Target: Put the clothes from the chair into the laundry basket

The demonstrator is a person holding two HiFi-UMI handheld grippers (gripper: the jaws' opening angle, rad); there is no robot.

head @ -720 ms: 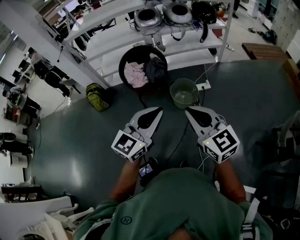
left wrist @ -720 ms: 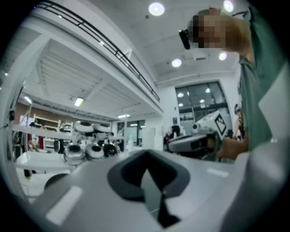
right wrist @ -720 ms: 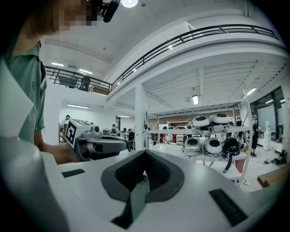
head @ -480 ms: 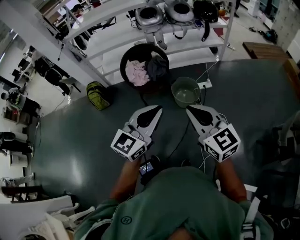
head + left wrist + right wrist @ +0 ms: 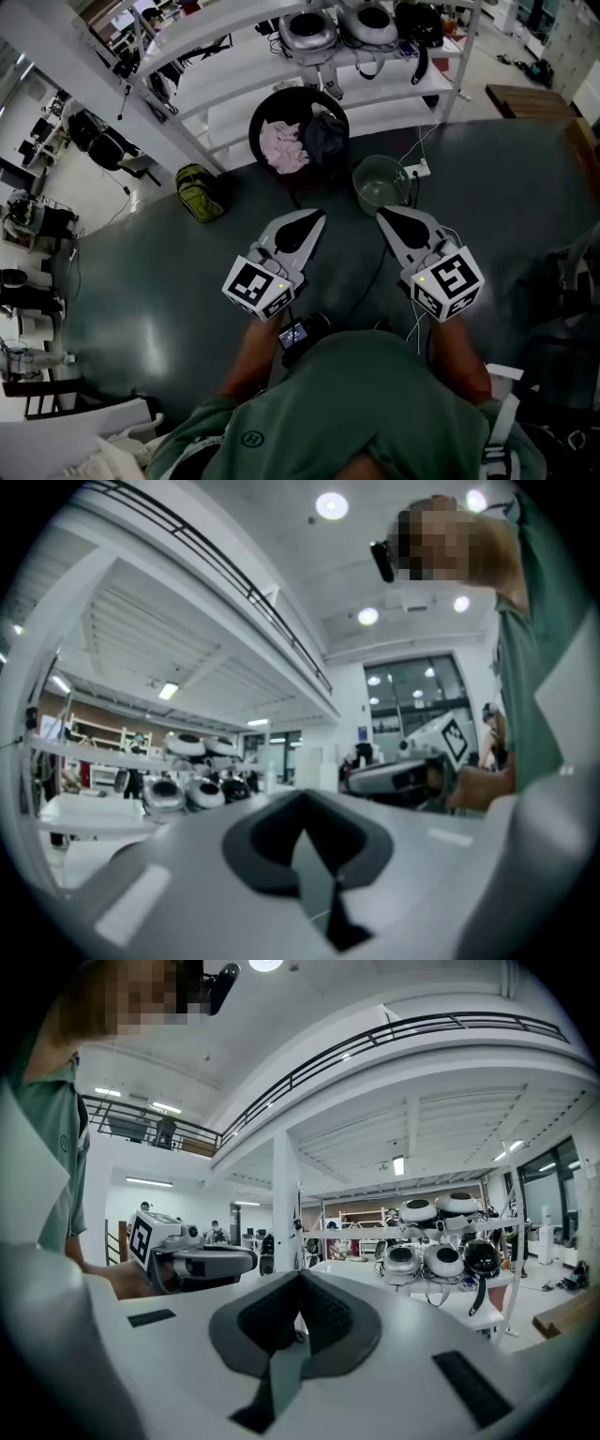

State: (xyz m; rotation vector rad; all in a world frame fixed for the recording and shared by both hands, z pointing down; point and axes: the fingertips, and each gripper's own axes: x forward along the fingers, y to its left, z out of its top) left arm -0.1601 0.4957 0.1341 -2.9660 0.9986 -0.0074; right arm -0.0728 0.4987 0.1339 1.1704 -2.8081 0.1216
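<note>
A round black chair [image 5: 267, 111] stands by the white shelves, with a pink cloth [image 5: 284, 146] and a dark grey cloth [image 5: 324, 137] piled on its seat. To its right on the floor sits a green laundry basket [image 5: 379, 184], which looks empty. My left gripper [image 5: 316, 218] and right gripper [image 5: 382, 215] are held side by side in front of me, pointing towards the chair and basket, well short of both. Both are shut with nothing between the jaws. In the left gripper view the left gripper [image 5: 302, 801] is shut; in the right gripper view the right gripper [image 5: 298, 1279] is too.
A white shelf rack [image 5: 234, 70] with helmets [image 5: 311, 30] runs behind the chair. A yellow-green bag [image 5: 199, 192] lies on the dark floor at the left. A power strip [image 5: 418, 171] with cables lies beside the basket. A wooden pallet [image 5: 521, 98] sits far right.
The head view has drifted a little, so chair and basket sit slightly further right in the picture. Both grippers stay shut and side by side.
</note>
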